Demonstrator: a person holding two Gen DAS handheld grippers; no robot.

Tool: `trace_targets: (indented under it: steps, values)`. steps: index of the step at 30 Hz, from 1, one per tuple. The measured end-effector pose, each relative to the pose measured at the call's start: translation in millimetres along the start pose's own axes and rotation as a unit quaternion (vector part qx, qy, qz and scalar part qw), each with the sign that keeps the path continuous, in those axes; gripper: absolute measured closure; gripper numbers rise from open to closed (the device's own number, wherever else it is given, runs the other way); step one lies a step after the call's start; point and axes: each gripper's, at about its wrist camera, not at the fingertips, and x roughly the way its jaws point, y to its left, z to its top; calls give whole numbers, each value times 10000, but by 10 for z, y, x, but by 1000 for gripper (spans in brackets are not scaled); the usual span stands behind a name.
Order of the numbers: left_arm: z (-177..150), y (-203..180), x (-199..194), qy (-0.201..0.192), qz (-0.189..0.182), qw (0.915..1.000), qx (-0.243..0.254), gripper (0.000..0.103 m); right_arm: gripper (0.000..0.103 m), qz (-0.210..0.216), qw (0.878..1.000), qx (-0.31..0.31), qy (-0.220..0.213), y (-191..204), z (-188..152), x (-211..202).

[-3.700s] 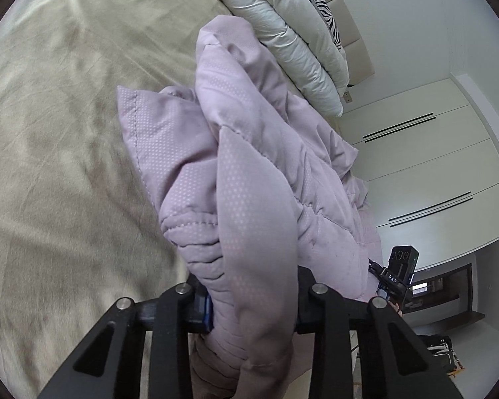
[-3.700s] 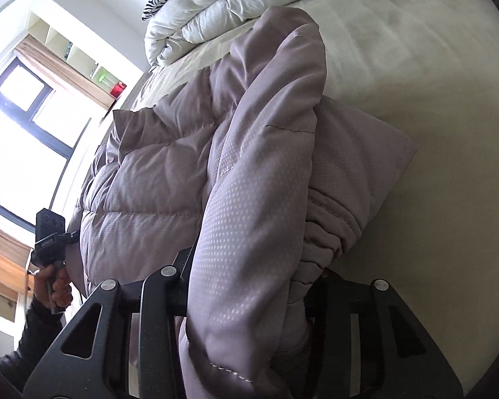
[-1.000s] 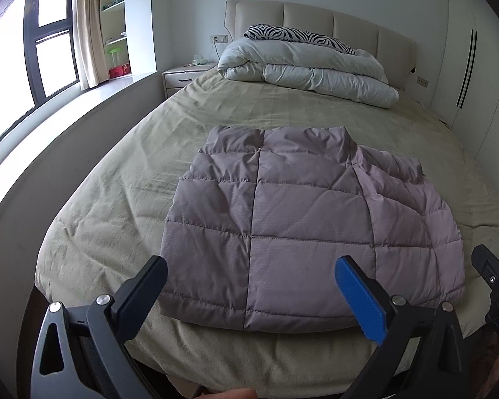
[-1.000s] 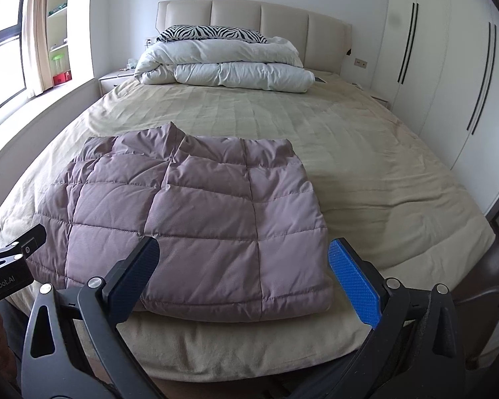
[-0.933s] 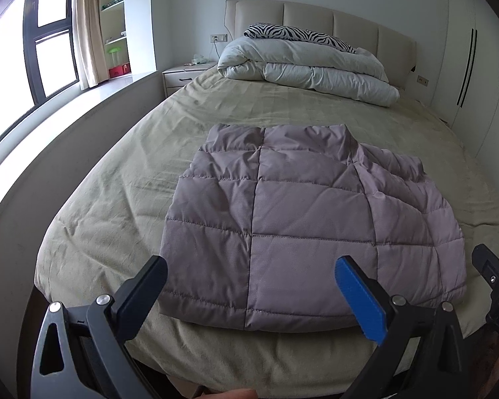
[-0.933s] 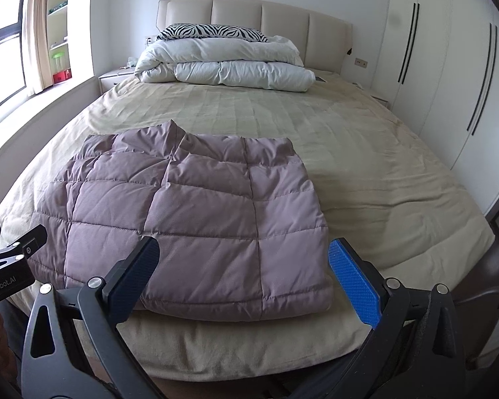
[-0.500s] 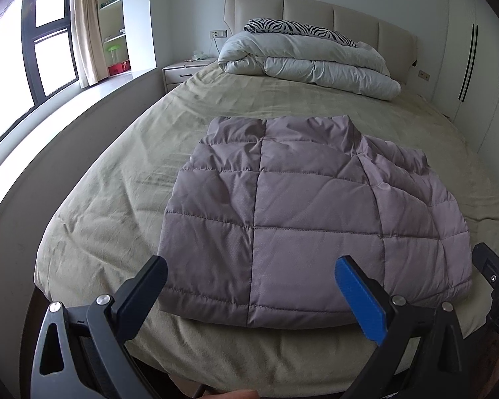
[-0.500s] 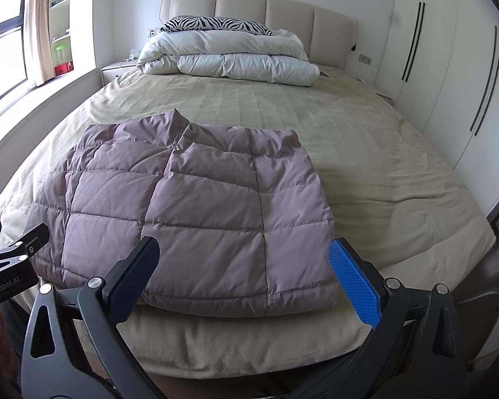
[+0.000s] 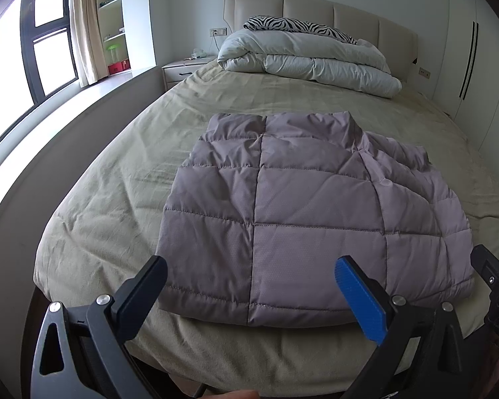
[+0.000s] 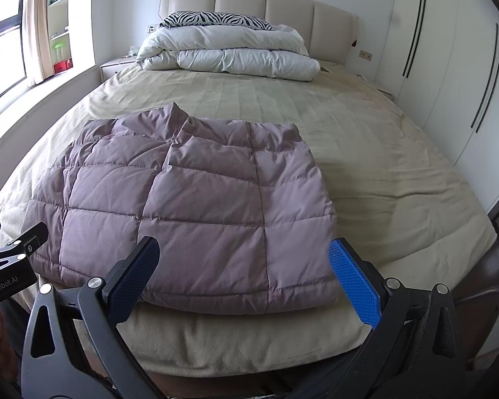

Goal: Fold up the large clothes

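A mauve quilted puffer jacket [image 9: 309, 206] lies folded into a flat rectangle on the beige bed [image 9: 93, 206], close to its foot edge. The same jacket [image 10: 196, 206] fills the middle of the right wrist view. My left gripper [image 9: 249, 274] hangs open at the foot of the bed, just short of the jacket's near hem, holding nothing. My right gripper [image 10: 241, 256] is open too, level with the near hem and apart from it. The right gripper's body [image 9: 495, 286] shows at the right edge of the left wrist view.
A folded white duvet [image 10: 226, 51] and a zebra-print pillow [image 10: 216, 18] lie by the padded headboard. A windowsill and wall [image 9: 50, 123] run along the left of the bed, white wardrobes [image 10: 449, 66] along the right. A nightstand [image 9: 183, 69] stands at the back left.
3.7 s ago both grippers were shut on the lifted jacket; now it lies folded flat and both are open. Over the last second both grippers crept slightly closer to the hem.
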Motion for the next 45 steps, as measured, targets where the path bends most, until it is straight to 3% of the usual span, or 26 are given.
trace_targets:
  steps: [45]
  values:
    - [-21,17,21,22,3,10000,8,0,0,16,10000,4,45,25,-47,32]
